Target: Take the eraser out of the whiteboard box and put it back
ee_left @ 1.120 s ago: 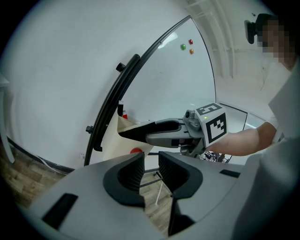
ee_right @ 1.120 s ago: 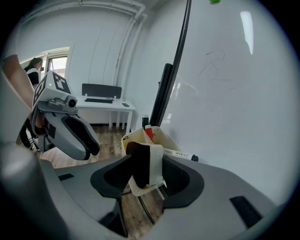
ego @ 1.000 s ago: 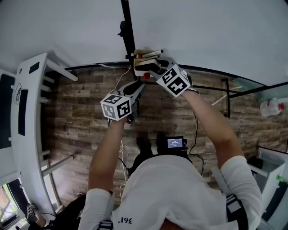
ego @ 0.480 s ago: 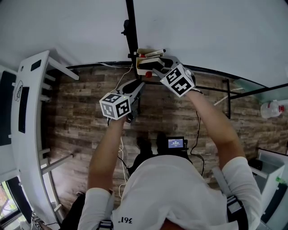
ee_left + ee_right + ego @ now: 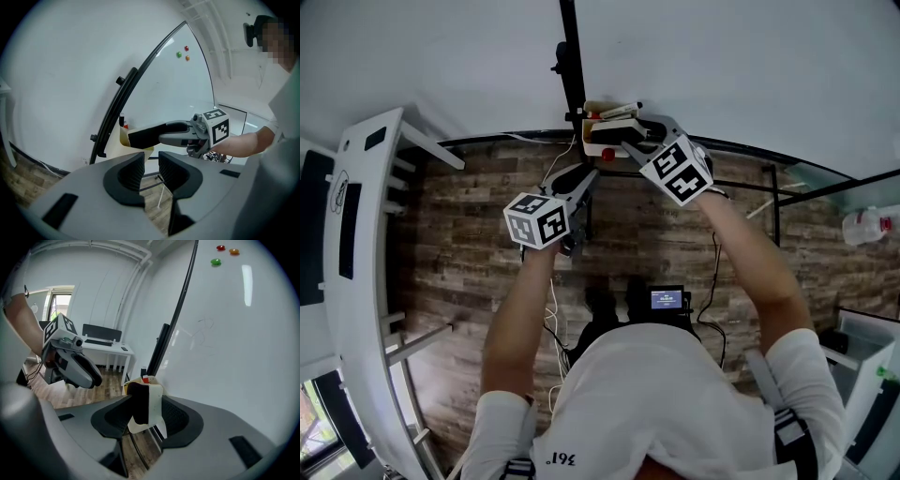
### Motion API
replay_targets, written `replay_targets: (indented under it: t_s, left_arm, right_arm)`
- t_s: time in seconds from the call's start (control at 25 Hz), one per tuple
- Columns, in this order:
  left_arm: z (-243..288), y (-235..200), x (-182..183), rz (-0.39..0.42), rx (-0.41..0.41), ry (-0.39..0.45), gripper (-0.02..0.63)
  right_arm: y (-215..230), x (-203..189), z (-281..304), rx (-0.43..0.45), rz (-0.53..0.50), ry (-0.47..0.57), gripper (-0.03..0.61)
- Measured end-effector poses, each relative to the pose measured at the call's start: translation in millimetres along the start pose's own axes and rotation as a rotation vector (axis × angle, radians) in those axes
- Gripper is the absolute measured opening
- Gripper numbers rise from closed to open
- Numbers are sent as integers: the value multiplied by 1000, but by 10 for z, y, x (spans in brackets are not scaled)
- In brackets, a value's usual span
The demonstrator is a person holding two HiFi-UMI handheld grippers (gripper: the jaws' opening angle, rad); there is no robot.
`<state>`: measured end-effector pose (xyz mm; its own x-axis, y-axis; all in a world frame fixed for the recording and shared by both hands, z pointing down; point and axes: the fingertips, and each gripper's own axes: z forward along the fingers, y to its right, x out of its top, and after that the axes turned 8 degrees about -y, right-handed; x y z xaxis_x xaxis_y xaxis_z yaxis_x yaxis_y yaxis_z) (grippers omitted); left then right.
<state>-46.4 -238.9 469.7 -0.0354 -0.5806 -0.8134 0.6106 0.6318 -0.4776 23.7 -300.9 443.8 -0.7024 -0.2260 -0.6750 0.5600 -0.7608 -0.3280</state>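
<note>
The right tongs [image 5: 143,417] rose a bit, clamped on the eraser [image 5: 150,401] (left tongs [image 5: 150,171] apart, empty); a loose squeeze could drop it.

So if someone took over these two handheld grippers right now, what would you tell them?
Left gripper: fingers slightly apart, empty, held short of the box.
Right gripper: fingers closed on the eraser, right at the whiteboard box.
Done: eraser grasped; I cannot tell whether it is fully clear of the box.
Left: lift it out, then set it back in the box and let go.
</note>
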Motion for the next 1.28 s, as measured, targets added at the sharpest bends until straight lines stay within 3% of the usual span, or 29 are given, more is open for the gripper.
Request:
replay_targets:
  t_s: [0.84,1.04,1.28]
  left_arm:
    - [-248,68,319,30,21,68,83]
    - [-395,143,525,94,58,106,83]
    - [-584,324,718,127,44,169,83]
  right_arm:
    - [138,199,-456,-85,30,86,206]
    - [194,313,-690,-111,60,137,206]
    - [265,360,-1006,-156,120,213,206]
